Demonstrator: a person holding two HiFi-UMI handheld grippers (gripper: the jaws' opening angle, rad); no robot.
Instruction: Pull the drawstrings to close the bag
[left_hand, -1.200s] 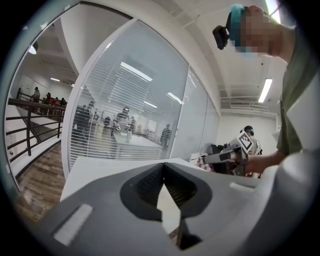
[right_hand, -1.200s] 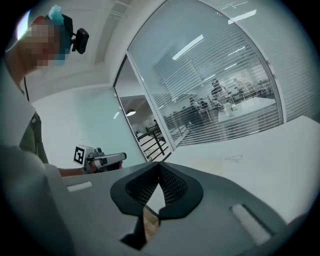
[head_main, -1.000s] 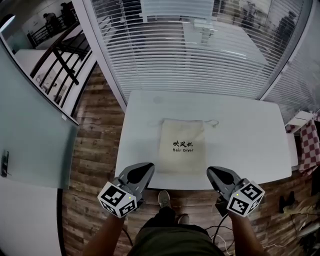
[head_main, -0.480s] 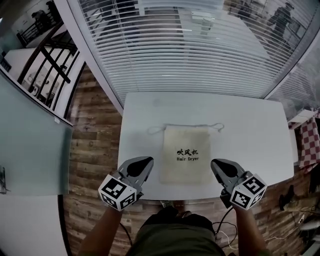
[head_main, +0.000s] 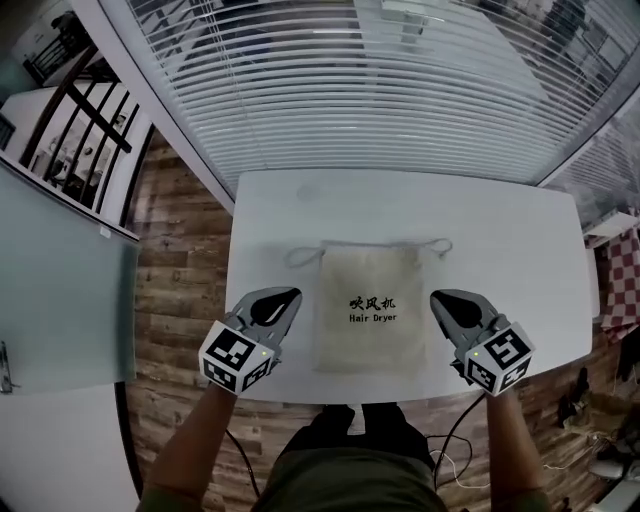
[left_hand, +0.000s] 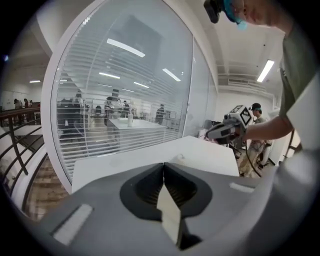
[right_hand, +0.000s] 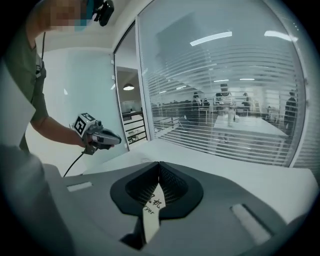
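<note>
Beige bag (head_main: 370, 310) lengthwise, mouth apparently away.

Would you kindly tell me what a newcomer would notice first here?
A cream bag printed "Hair Dryer" lies flat in the middle of the white table, its drawstrings loose at the far end. The left hand-held gripper and right hand-held gripper flank it, jaws shut, holding nothing.

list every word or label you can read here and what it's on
"吹风机": black print on the bag, upper line.
"Hair Dryer": on the bag, just under the characters.
Left cube and right cube: square black-and-white markers only, no words.
Nothing else in the pictures is readable.
</note>
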